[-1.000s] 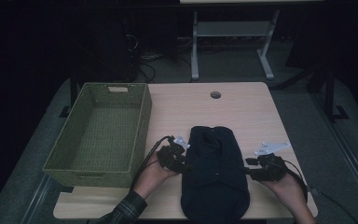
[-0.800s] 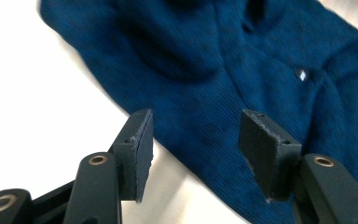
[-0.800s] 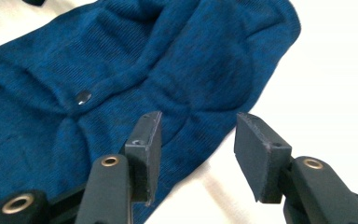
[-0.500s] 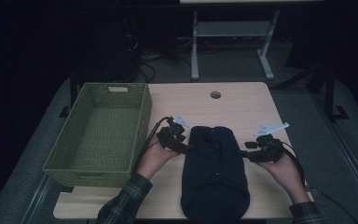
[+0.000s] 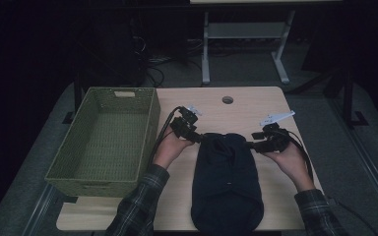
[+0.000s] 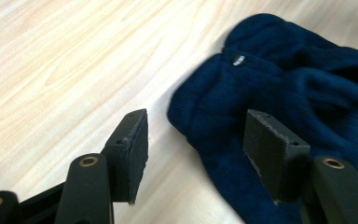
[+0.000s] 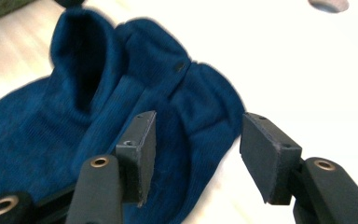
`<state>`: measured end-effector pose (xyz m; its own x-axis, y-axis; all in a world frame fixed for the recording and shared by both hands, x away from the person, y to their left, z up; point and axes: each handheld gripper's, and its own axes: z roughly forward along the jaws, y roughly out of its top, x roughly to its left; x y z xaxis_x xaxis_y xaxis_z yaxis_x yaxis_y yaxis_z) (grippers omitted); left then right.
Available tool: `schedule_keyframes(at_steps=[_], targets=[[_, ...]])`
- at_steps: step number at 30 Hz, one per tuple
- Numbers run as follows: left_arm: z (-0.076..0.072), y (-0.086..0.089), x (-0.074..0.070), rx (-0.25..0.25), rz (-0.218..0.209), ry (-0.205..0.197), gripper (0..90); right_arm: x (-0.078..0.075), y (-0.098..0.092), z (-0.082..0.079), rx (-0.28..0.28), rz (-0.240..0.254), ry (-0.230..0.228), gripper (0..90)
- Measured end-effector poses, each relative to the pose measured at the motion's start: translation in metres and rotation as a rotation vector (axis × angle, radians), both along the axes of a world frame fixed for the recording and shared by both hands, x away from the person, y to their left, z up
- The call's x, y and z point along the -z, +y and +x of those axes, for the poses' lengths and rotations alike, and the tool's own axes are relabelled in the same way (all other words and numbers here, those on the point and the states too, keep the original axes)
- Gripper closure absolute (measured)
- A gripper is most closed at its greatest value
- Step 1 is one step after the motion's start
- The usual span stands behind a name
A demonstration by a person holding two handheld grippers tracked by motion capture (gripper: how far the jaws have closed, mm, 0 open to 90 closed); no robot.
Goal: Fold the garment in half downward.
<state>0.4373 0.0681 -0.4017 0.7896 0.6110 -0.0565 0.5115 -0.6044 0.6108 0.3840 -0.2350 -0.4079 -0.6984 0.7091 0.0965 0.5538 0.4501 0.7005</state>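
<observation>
Small white neck label on sweater (image 6: 237, 59), unreadable | left tongs (image 6: 193, 149) and right tongs (image 7: 196, 156) released, straddling its top corners | both farther forward than 0.5 s ago.

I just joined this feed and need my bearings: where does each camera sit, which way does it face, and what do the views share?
High view: above the person's side, facing forward and down on the table; green basket, both forearms, left hand-held gripper, right hand-held gripper.
Left gripper view: rides the left hand-held gripper, facing along its open jaws at the garment's edge.
Right gripper view: rides the right hand-held gripper, open jaws over the collar.
Shared: the dark blue garment and the wooden tabletop.
</observation>
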Motion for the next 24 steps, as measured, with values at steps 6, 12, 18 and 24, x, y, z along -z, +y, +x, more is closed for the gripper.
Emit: schedule_keyframes(at_steps=[6, 12, 18, 24], targets=[[0.016, -0.004, 0.013, -0.011, 0.018, 0.005, 37.9, 0.006, 0.003, 0.020, 0.014, 0.002, 0.009, 44.6], [0.025, -0.006, 0.027, -0.025, 0.023, 0.008, 37.8, 0.015, 0.002, 0.034, 0.032, 0.005, 0.022, 44.2], [0.031, -0.009, 0.041, -0.029, 0.037, 0.018, 38.0, 0.019, 0.003, 0.045, 0.054, 0.000, 0.014, 45.0], [0.034, -0.011, 0.046, -0.011, 0.030, 0.022, 37.5, 0.034, 0.001, 0.052, 0.068, -0.017, 0.049, 44.9]])
